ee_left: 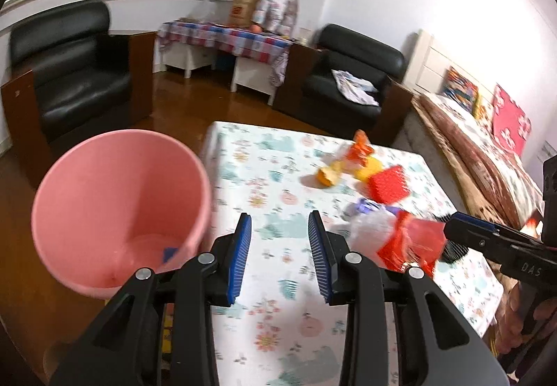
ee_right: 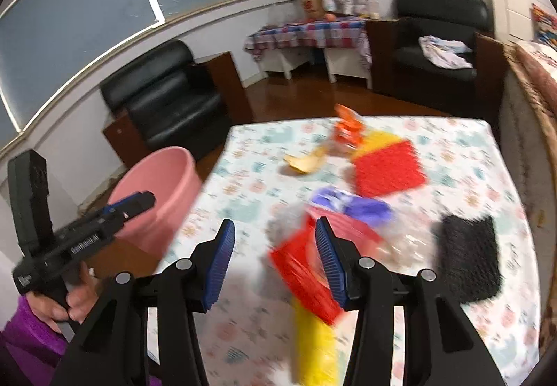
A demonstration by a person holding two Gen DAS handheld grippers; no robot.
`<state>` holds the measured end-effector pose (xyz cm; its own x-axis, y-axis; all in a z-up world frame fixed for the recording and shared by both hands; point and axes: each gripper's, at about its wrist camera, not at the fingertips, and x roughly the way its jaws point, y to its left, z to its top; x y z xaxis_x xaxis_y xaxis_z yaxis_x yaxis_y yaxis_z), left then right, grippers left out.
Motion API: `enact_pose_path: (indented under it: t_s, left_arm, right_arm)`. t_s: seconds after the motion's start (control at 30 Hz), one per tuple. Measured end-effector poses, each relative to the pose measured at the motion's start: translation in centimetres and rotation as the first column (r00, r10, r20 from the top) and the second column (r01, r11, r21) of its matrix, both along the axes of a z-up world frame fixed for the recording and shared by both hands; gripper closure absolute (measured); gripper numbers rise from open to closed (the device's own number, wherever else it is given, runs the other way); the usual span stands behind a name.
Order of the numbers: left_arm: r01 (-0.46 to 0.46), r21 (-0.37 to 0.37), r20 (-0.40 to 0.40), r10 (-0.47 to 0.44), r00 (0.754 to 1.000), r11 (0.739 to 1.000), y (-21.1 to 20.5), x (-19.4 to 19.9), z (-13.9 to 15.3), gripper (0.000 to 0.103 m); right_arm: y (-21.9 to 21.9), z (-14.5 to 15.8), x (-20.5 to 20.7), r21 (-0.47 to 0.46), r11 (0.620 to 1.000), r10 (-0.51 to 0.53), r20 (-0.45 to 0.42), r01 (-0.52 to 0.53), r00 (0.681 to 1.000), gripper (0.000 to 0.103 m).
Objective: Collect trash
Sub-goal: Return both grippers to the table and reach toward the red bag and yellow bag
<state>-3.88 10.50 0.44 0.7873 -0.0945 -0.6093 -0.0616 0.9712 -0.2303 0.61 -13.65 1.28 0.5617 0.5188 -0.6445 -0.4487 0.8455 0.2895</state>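
1. Currently the left gripper (ee_left: 280,222) is wide open with nothing between its pads, only the floral table cloth (ee_left: 278,316) below. Risk: it closes on cloth and drags everything.
2. Right gripper (ee_right: 274,226): fingers spread, nothing pinched. A red-and-yellow packet (ee_right: 303,278) lies just by its right finger at the near table edge. It is too blurred to tell if they touch. Risk: a fast, off-centre close clips one corner, and the slick film slips out or slides off the edge to the floor.
3. Clear plastic (ee_left: 369,229) and a purple wrapper (ee_right: 351,206) sit bunched just past the packet. Risk: a grab snags two pieces and one drops on the way over.
4. Black bristly pad (ee_right: 466,257) at the right side of the table may not be trash — binning it would be a wrong pick.
5. Pink bucket (ee_left: 118,198) stands on the floor just beside the table's left edge and looks nearly empty, with one small blue scrap inside. Risk: a carry from the right must cross the left gripper, and a bump or an early release lands trash on the floor.
6. Farther back are a red-and-yellow pad (ee_right: 390,170), a yellow peel-like scrap (ee_right: 303,163) and an orange wrapper (ee_right: 348,132) — all on the cloth, so most of the job looks undone. A long reach may shove them off the far edge.
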Motion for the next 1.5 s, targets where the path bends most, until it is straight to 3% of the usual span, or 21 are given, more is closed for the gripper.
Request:
enact_pose_path:
  t_s: [0.33,0.67,0.97,1.23,1.37,1.5]
  left_arm:
    - [0.109,0.020,-0.017,-0.108,0.994,0.994,-3.8,0.7,-0.5,0.069]
    - [0.200,0.034,-0.073,-0.197,0.978,0.979,-7.2,1.2,-1.7,0.069]
    - [0.266,-0.035,-0.176,-0.268,0.947,0.963,-9.9,3.5,-4.1,0.069]
    - [0.230,-0.111,-0.271,-0.252,0.929,0.967,-10.3,6.0,-6.4,0.069]
    - [0.224,-0.160,-0.270,-0.261,0.927,0.961,-10.3,6.5,-6.7,0.069]
    - [0.230,-0.159,-0.267,-0.266,0.926,0.960,-10.8,6.7,-6.7,0.069]
  right_arm:
    - [-4.1,-2.6,-1.8,-0.044,0.999,-0.001,-0.091,-0.003,0.996,0.055]
    - [-3.2,-5.3,-2.1,-0.032,0.996,0.076,-0.197,-0.084,0.977,0.055]
    - [-3.2,-6.8,-1.4,-0.040,0.991,0.114,-0.239,-0.127,0.964,0.055]
    - [-3.1,-7.7,-0.8,-0.048,0.987,0.139,-0.261,-0.156,0.955,0.055]
    - [-2.8,-8.1,-0.8,-0.054,0.983,0.155,-0.265,-0.175,0.952,0.055]
    - [-2.8,-8.5,-0.5,-0.056,0.983,0.153,-0.275,-0.175,0.949,0.066]
